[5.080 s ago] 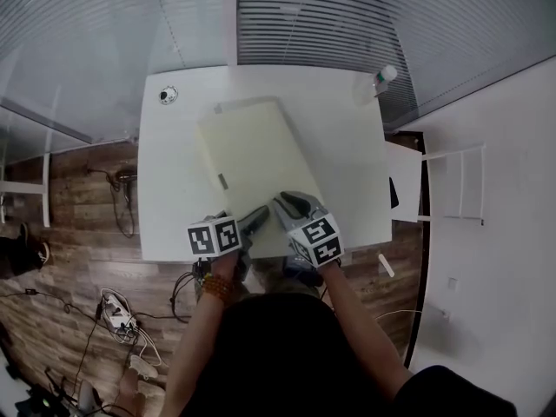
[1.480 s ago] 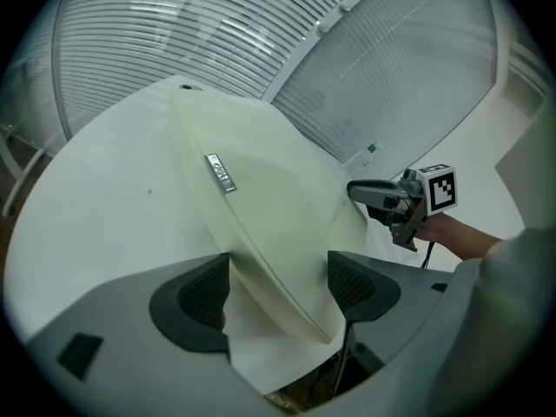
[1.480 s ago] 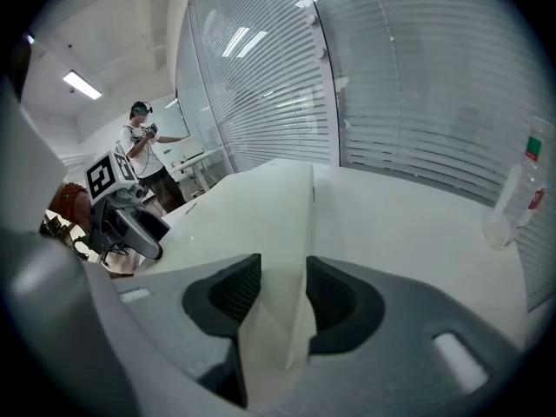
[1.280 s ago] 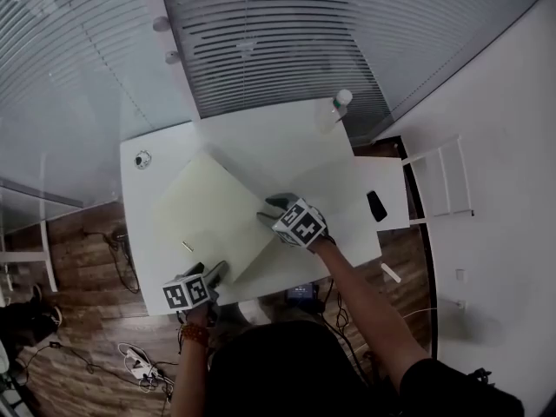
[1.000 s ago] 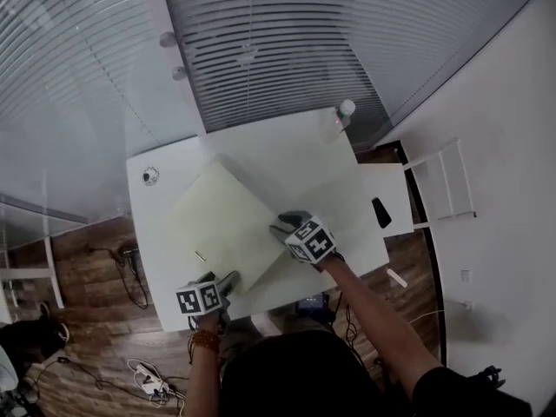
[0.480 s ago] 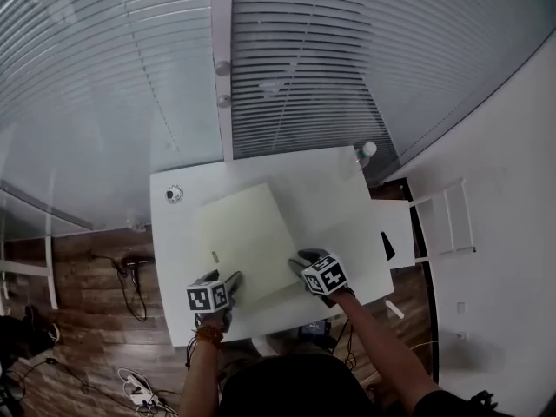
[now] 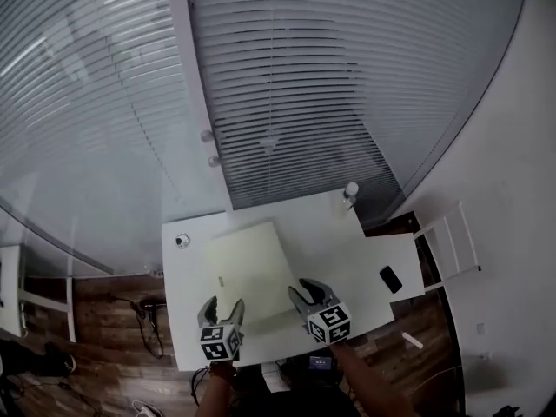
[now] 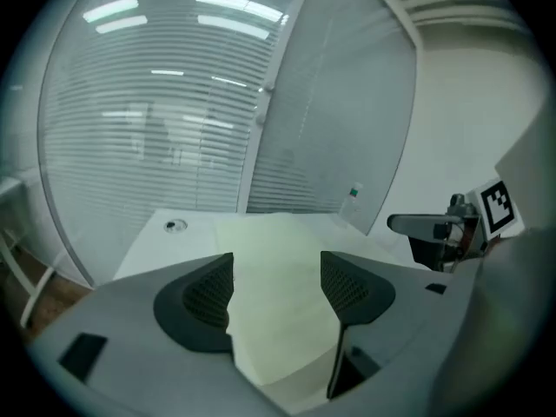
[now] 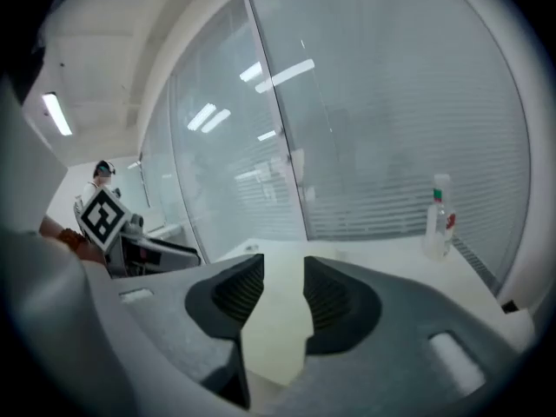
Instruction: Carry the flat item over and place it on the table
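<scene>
My left gripper [image 7: 221, 307] and right gripper [image 7: 306, 292] both hang clear above the near edge of the white table [image 7: 347, 250]. Each has its jaws apart, and nothing sits between the pads but the view of the tabletop beyond. The left jaws have just been drawing in a little and the right has narrowed slightly too, yet neither has closed on anything. A second ago my right gripper was down on the pale yellow sheet [image 7: 252, 272] while I stood close over it. Now both tools are up and off it, and the sheet lies flat on the table between the round fitting [image 7: 182, 241] and the bare right half, its near edge just ahead of the jaws. I judge the placing done, with only the pull-back left. As for writing, there is little I can read. The clear bottle [image 9: 440, 205] at the far corner has a green cap and a label with some red on it, but the print is too small to make out. The cubes on my grippers carry black-and-white square markers only, no words. The dark phone [image 7: 391, 279] on the side table shows nothing.
</scene>
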A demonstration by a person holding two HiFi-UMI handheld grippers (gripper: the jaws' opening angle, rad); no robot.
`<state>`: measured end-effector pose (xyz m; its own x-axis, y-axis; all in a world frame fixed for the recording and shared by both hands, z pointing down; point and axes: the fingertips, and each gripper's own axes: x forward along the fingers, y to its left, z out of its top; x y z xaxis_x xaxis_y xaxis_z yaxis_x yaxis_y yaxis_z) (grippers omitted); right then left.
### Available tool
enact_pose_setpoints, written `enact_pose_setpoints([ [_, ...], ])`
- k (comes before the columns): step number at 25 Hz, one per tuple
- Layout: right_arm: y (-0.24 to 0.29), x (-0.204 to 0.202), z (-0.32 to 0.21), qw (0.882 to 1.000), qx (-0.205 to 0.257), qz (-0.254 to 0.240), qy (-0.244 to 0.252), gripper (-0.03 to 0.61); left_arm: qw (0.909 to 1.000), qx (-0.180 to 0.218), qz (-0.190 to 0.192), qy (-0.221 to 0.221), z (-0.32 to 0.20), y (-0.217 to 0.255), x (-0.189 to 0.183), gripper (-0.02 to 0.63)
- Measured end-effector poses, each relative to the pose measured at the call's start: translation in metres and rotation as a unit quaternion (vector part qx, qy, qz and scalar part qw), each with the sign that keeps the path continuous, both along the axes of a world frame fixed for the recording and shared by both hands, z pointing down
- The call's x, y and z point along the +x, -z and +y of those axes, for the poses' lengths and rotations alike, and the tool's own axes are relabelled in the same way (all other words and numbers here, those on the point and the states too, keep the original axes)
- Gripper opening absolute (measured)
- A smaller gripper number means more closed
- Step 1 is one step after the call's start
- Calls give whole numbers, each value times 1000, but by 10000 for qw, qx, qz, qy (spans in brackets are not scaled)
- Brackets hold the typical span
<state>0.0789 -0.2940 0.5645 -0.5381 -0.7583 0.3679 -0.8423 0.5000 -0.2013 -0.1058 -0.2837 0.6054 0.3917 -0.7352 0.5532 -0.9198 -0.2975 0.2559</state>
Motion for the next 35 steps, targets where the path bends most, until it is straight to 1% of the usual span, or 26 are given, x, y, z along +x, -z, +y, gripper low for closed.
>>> enact_pose_setpoints([
  [2,39,-13,0,9966,625,-468,264,66,9984,499,-245,18,-2,31,17,305],
  [3,53,-21,2,9937,831,-614,433,64,9972,678,-311,57,0,45,23,304],
  [4,65,-29,5,9910,989,-668,602,64,9960,820,-338,100,5,58,28,304],
  [6,83,-37,15,9868,1256,-603,824,57,9929,1129,-357,112,20,85,38,296],
  [8,103,-32,30,9842,1515,-519,752,5,9862,1579,-491,-2,39,114,48,283],
  [9,113,-26,35,9831,1658,-449,640,2,9814,1817,-611,-71,46,128,53,218],
  [10,122,-18,40,9817,1801,-333,527,2,9768,2010,-730,-151,51,139,59,133],
  [11,129,-10,44,9802,1922,-183,446,2,9730,2147,-808,-249,57,145,65,97],
  [12,133,-5,51,9788,2006,-34,407,2,9702,2247,-838,-346,63,148,70,77],
  [13,136,-3,58,9776,2064,87,405,2,9680,2327,-846,-409,69,151,73,65],
  [16,143,-7,79,9743,2183,296,464,2,9624,2542,-858,-424,83,164,74,63],
  [20,150,-17,123,9740,2180,327,520,2,9551,2767,-925,-510,124,174,78,63],
  [23,159,-30,158,9702,2288,584,542,0,9427,3055,-1161,-668,158,182,79,63],
  [25,166,-32,178,9671,2392,770,384,0,9343,3253,-1236,-778,184,188,83,63],
  [26,168,-32,188,9661,2423,847,277,0,9321,3316,-1214,-806,197,190,84,63],
  [28,171,-33,208,9650,2429,987,40,0,9306,3382,-1146,-808,223,194,81,63],
  [30,172,-35,230,9640,2399,1138,-160,0,9285,3426,-1171,-824,247,197,74,63],
  [32,170,-39,251,9637,2372,1215,-165,0,9267,3449,-1211,-876,265,197,72,63],
  [35,165,-45,276,9636,2325,1317,-85,0,9281,3451,-1098,-864,284,196,67,63],
])
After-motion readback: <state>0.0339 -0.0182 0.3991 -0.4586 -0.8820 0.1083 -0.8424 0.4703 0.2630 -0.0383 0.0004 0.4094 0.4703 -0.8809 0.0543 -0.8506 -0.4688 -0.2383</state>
